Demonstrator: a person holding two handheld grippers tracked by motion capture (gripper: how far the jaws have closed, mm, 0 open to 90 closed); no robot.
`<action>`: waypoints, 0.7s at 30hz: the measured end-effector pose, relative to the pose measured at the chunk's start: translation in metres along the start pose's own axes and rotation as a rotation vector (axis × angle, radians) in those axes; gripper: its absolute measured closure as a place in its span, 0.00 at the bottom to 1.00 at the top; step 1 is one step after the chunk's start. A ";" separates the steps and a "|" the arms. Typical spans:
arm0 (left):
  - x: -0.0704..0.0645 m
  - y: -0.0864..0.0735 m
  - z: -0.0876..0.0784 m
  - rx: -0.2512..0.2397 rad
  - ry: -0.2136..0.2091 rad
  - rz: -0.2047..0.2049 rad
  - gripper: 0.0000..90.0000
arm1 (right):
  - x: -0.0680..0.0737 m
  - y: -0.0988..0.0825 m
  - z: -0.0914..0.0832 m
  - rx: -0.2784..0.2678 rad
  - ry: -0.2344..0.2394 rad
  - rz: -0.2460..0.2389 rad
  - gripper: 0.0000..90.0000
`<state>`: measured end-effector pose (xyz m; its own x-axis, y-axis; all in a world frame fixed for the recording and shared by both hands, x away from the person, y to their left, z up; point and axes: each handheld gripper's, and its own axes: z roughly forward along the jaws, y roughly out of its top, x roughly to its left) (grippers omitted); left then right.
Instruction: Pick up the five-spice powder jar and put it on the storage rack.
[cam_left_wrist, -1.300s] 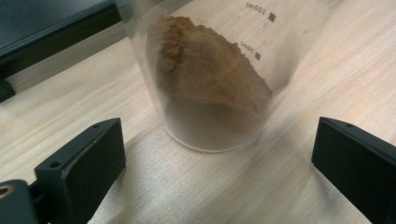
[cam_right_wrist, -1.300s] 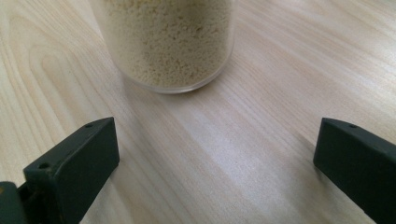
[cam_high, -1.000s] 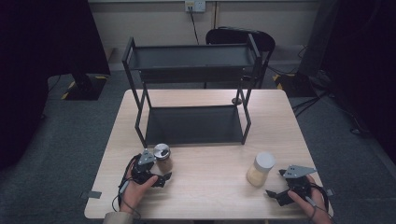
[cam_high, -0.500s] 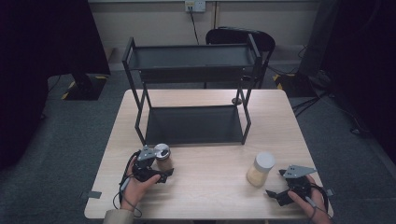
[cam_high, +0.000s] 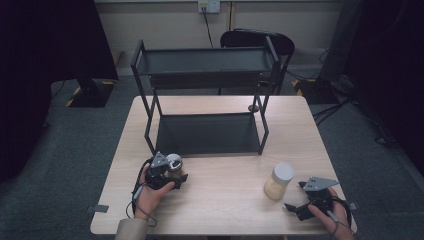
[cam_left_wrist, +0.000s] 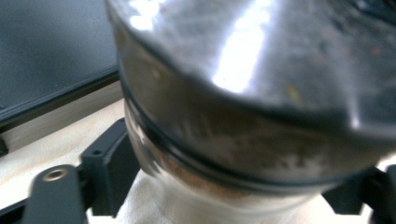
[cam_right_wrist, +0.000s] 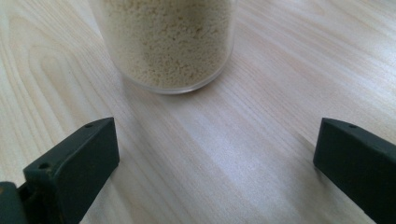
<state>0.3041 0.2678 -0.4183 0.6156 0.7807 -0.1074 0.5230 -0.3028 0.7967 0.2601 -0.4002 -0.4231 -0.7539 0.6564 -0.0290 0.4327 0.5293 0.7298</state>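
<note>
Currently left claw (cam_high: 167, 172) pinches metal-lidded jar (cam_high: 173, 164), upright, w/ rack (cam_high: 207, 132) directly ahead. Right claw (cam_high: 305, 197) spread; grain jar (cam_high: 279, 181) just fwd-left on tabletop (cam_high: 225, 200).

Over the last second the left gripper (cam_high: 171, 172), clamped on the metal-lidded jar (cam_high: 174, 163), has shifted slightly toward the black rack (cam_high: 207, 131), away from the table's near edge, taking the jar with it. The person's left hand (cam_high: 150, 192) has followed by the same small amount.
</note>
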 end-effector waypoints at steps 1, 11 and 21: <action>-0.001 0.001 0.000 0.002 0.007 0.004 0.24 | 0.000 0.000 0.000 0.000 0.000 0.000 0.00; -0.003 0.009 0.002 0.024 0.020 0.045 0.32 | 0.000 0.000 0.000 0.000 0.000 0.000 0.00; 0.000 0.021 -0.001 0.051 0.002 0.040 0.32 | 0.000 0.000 0.000 0.000 0.000 0.000 0.00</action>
<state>0.3148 0.2623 -0.4013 0.6356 0.7684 -0.0752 0.5277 -0.3612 0.7688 0.2600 -0.4002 -0.4231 -0.7537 0.6566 -0.0292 0.4328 0.5293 0.7298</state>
